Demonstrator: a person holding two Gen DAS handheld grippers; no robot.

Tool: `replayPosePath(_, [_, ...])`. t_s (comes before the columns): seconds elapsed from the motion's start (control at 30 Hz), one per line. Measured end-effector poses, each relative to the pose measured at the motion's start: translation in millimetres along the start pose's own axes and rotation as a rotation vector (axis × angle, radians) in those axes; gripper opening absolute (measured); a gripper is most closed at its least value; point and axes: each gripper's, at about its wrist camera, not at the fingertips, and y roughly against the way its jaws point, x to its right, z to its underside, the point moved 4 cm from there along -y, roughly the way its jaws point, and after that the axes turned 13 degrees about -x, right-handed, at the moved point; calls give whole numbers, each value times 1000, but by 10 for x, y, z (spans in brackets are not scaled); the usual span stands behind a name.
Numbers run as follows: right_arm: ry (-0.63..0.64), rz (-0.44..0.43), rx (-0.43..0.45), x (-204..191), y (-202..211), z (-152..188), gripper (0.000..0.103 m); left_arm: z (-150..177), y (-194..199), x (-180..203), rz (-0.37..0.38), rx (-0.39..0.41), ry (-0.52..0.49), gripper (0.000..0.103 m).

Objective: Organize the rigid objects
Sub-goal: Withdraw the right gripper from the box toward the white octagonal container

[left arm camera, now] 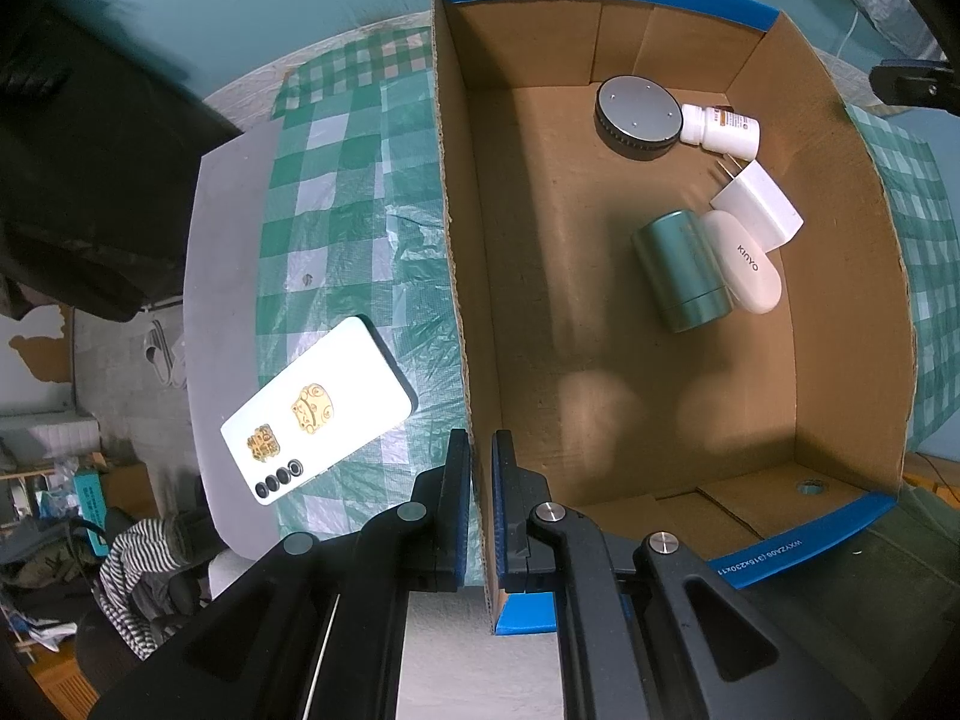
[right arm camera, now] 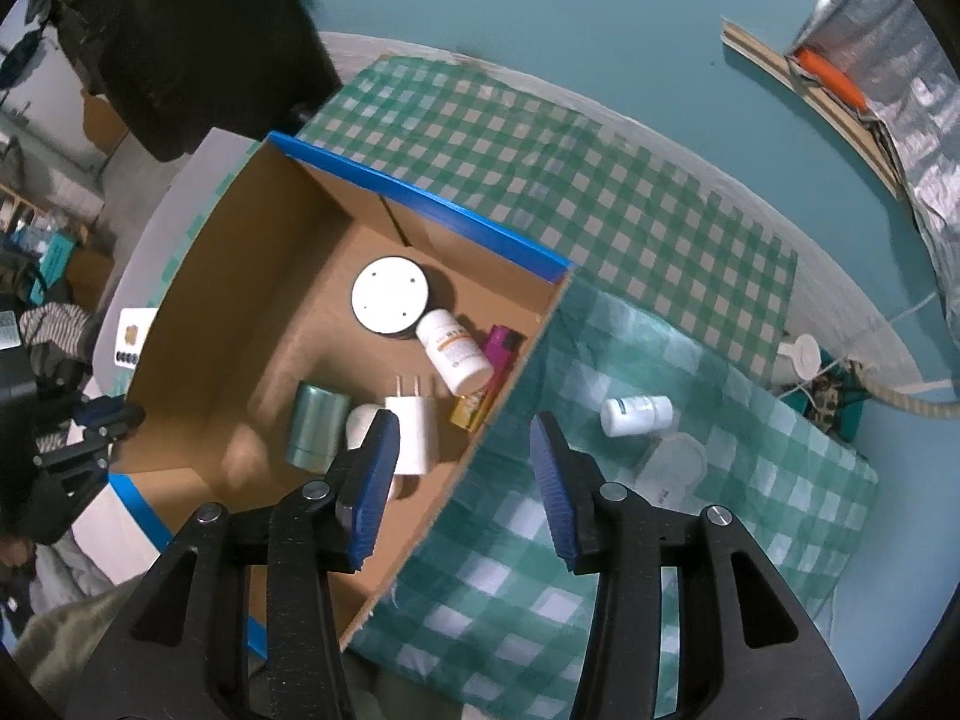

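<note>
Looks like mid-sort: left gripper [left arm camera: 481, 501] is clamped on the cardboard box [left arm camera: 456, 252] wall to steady it, right gripper [right arm camera: 465, 474] hangs spread over the opposite wall, so next grab is probably the white pill bottle [right arm camera: 636, 415] just outside.

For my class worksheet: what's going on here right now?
A person with two tongs is packing small items into a cardboard box. The left tongs pinch the box's wall; the right tongs hang open and empty over its other wall. A teal canister, charger plug and pill bottle lie inside; a phone and white bottle remain on the checked cloth.
</note>
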Motion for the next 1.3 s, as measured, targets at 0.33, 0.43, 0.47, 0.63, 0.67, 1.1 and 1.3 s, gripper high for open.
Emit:
replayPosePath(0.33, [-64,-6,-7,252,12,155,44,-9,16,-7,-4,0,-5,5])
replayPosePath(0.43, [-85,-4,-11,335,4,204,44,-5,18,-9,-6,0,-5,5])
replayPosePath(0.47, [-91,-3,-14,364,-1,220,45,-7,20,-11,-5,0,-5,5])
replayPosePath(0.63, [-120,5,-22,507,-26,300,49,-5,18,-9,-6,0,-5,5])
replayPosePath(0.67, [-126,9,-23,534,-30,315,51,-7,19,-10,-6,0,-5,5])
replayPosePath(1.1, [-262,19,-79,1079,-333,446,59,0,17,-11,-3,2,-1,5])
replayPosePath(1.3, [-376,-7,-116,1423,-605,477,63,0,17,-10,-4,1,-2,5])
